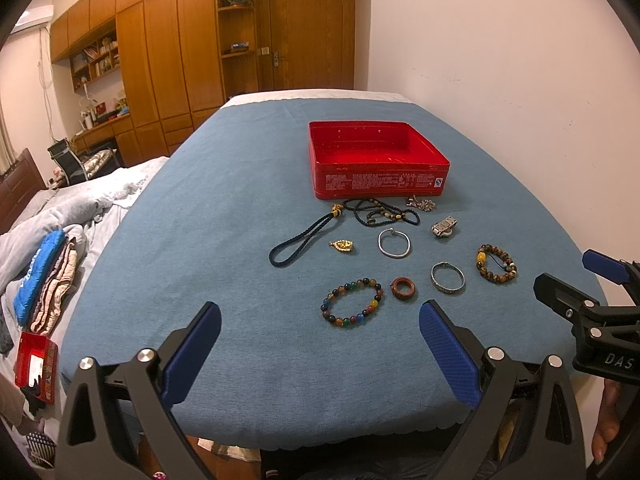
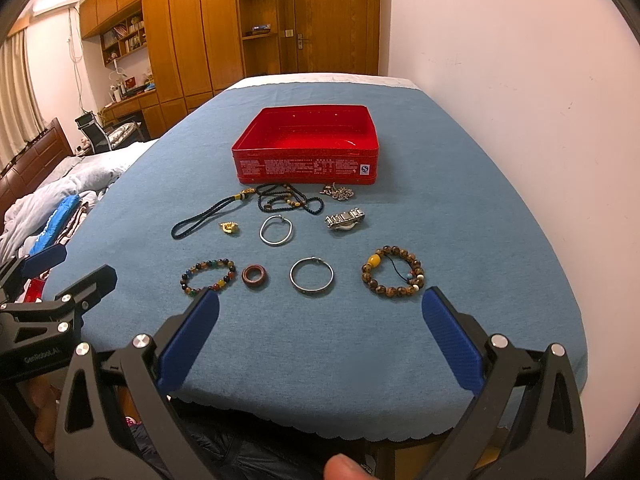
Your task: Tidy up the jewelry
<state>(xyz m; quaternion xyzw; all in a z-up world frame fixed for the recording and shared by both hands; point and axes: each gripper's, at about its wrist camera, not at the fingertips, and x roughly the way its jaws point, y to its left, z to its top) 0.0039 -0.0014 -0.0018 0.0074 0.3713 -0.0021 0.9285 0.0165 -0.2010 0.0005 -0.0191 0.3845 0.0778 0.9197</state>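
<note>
An open, empty red tin box (image 1: pixel 376 168) (image 2: pixel 306 162) sits on the blue table. Jewelry lies in front of it: a multicoloured bead bracelet (image 1: pixel 352 302) (image 2: pixel 208 276), a brown ring (image 1: pixel 403 289) (image 2: pixel 254 276), a silver bangle (image 1: pixel 447 278) (image 2: pixel 311 275), a brown bead bracelet (image 1: pixel 496 264) (image 2: pixel 393 271), a thin silver bangle (image 2: pixel 275 230), a gold pendant (image 2: pixel 230 228), a watch (image 2: pixel 345 218), a black cord (image 2: pixel 208 216) and dark bead necklaces (image 2: pixel 288 200). My left gripper (image 1: pixel 320 356) and right gripper (image 2: pixel 320 344) are both open, empty, near the front edge.
A silver chain (image 2: pixel 339 192) lies by the box's right corner. A bed with clothes (image 1: pixel 52 264) stands left of the table. A white wall (image 2: pixel 520 80) runs along the right. Wooden wardrobes and a door stand behind.
</note>
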